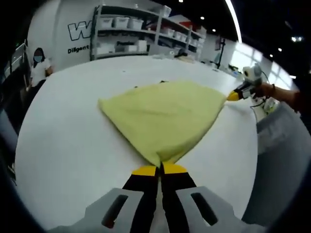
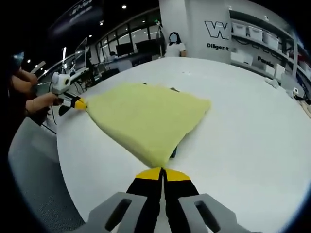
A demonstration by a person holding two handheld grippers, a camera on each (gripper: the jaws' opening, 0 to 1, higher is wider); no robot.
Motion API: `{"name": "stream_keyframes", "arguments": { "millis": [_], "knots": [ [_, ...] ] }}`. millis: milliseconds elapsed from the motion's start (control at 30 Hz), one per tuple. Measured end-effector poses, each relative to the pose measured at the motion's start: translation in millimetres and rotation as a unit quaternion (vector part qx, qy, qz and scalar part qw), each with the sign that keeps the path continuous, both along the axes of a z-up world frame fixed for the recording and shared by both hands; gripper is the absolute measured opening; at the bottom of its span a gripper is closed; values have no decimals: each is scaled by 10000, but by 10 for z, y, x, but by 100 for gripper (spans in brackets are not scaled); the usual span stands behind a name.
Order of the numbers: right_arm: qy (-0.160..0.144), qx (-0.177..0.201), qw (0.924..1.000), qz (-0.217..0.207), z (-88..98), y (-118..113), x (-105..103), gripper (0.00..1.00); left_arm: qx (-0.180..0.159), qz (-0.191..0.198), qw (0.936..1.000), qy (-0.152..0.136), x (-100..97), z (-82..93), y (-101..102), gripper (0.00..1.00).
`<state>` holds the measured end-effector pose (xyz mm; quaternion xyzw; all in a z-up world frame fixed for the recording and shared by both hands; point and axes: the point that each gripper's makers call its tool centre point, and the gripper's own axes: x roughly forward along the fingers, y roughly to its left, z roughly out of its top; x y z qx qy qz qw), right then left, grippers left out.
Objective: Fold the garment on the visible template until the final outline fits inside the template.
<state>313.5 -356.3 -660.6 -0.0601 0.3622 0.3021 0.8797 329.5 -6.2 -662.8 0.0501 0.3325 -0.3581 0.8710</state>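
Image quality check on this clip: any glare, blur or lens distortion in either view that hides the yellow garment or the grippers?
Left gripper view: even overhead light, the table bowed by the fisheye, the yellow garment sharp, the left gripper crisp and shut on its corner. Right gripper view: same curvature, the right gripper clear on the garment, ceiling lights bright but causing no glare on the cloth; background shelves soft.

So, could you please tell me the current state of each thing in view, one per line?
Yellow garment: folded, lying flat on the white table, held at two corners.
Left gripper: jaws shut on a garment corner.
Right gripper: jaws shut on the other corner.
Template: a few dark bits peek from under the garment's far edge.
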Motion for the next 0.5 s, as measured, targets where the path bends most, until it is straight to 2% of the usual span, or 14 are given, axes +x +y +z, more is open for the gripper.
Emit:
{"name": "stream_keyframes", "arguments": {
  "millis": [400,500],
  "knots": [
    [55,9,10000,26,-21,21,-143,0,-38,26,10000,29,-127,-24,23,0],
    [54,-34,10000,21,-30,31,-153,0,-190,262,9993,207,-115,-29,30,0]
  ]
}}
